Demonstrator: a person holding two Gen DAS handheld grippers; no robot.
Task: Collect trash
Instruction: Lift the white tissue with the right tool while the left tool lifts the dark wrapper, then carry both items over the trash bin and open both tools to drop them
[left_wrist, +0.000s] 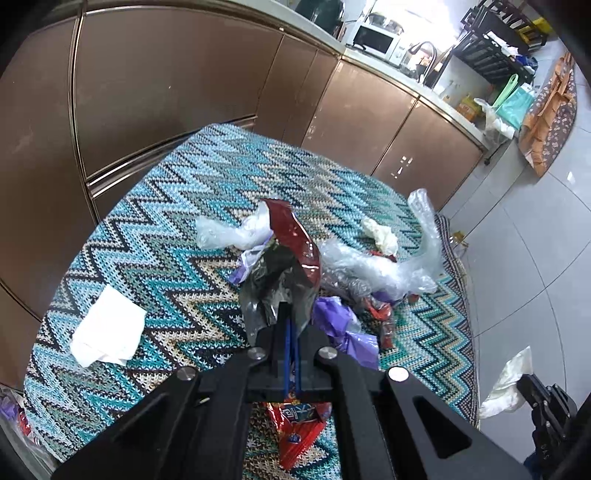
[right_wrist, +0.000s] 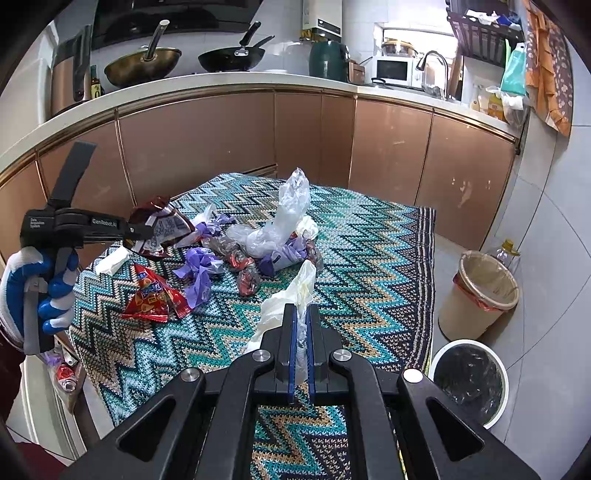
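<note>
So both grippers are loaded up right now. The left gripper (left_wrist: 291, 325) is clamped tight on a dark red foil snack wrapper (left_wrist: 291, 254), which sticks up and forward from its tips, lifted clear of the zigzag tablecloth (left_wrist: 177, 229). The right gripper (right_wrist: 302, 321) has its jaws nearly closed on a crumpled white plastic bag (right_wrist: 291, 295), held up off the cloth too.

Most of the trash is still out ahead of both grippers: a clear plastic bag (right_wrist: 284, 218), purple wrappers (right_wrist: 201, 267), a red chip packet (right_wrist: 153, 295) just below and left of the pile, and a white tissue (left_wrist: 109, 328) off to the left gripper's left.

My read: pickup's done for these two pieces, next step is the drop. Two bins sit on the floor to the right gripper's right, a tan one (right_wrist: 484, 291) and a white one with a black liner (right_wrist: 471, 376), nearer. The right one should swing over a rim before opening, since light plastic drifts. Left has the longer trip across.
</note>
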